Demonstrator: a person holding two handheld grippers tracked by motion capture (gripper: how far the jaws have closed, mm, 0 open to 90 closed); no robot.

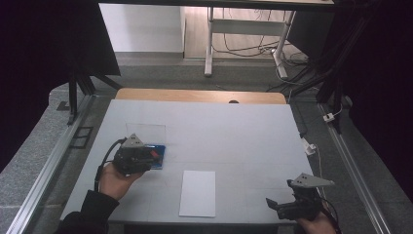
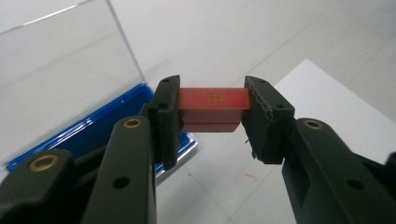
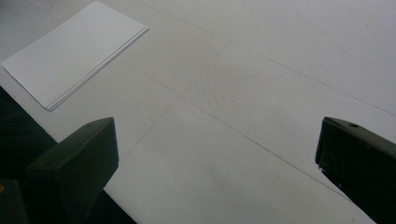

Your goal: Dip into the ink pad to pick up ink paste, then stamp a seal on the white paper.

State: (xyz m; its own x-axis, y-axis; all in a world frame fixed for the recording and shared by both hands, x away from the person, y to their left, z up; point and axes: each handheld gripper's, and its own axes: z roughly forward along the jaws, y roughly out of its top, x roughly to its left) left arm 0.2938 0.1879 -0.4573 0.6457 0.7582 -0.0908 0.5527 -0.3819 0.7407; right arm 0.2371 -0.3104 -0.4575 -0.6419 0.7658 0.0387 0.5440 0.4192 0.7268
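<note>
Already lifted from the blue case with clear lid (image 2: 88, 126) near the table's left edge, a red stamp-like block (image 2: 214, 103) pinched in the left gripper (image 2: 212, 109), likely bound for the white paper (image 1: 197, 193); right gripper (image 3: 215, 158) spread wide, idle.
</note>
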